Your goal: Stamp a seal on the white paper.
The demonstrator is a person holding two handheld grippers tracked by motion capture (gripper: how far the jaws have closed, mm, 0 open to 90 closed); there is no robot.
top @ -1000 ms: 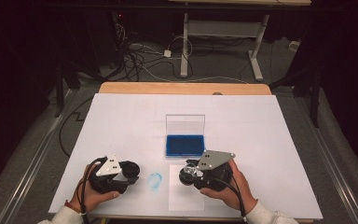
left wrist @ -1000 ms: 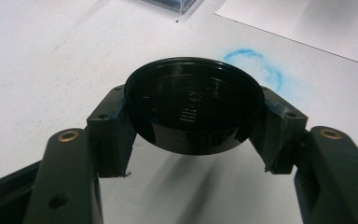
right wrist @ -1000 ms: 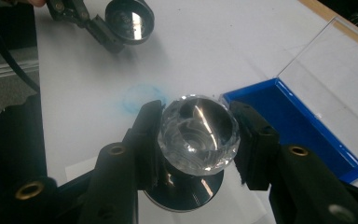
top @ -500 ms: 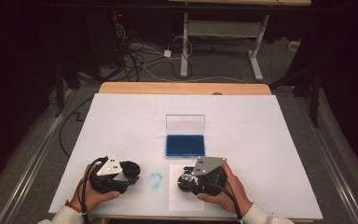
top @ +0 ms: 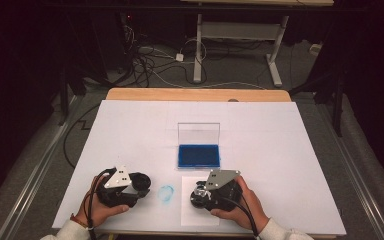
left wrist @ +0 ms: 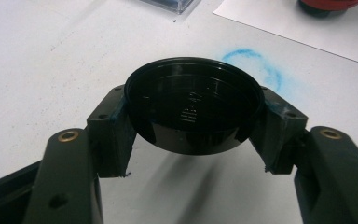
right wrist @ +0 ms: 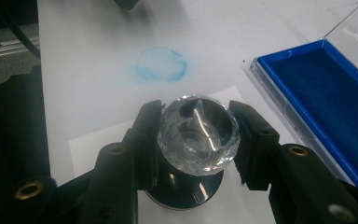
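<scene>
A: Rightward and nearer, that is where the right gripper (top: pixel 200 196) has gone since the earlier high view; it had reached toward the pad, and now it sits over the paper (top: pixel 200 207) at the near edge. Its partner, the left gripper (top: pixel 139 184), is where it was.

B: And the pad (top: pixel 198 155)?

A: Same spot, mid-table, just beyond the paper. Its clear lid (top: pixel 198 133) stands open on the far side, and the blue ink bed lies bare with nothing on it. A blue smudge (top: pixel 166 192) marks the table (top: pixel 280 150) between the two grippers.

B: Left gripper view?

A: The jaws are closed on a black cap (left wrist: pixel 193 109), one pad on each side of its rim, its hollow side up and empty. The cap hangs above the table, with the smudge (left wrist: pixel 256 65) just beyond it.

B: Right gripper view?

A: The jaws are clamped on a stamp (right wrist: pixel 198 135) by its clear faceted knob, one pad pressing each side. Its dark base is down on the paper (right wrist: pixel 112 144). The pad (right wrist: pixel 321 98) lies to the right, the smudge (right wrist: pixel 161 64) farther off.
</scene>
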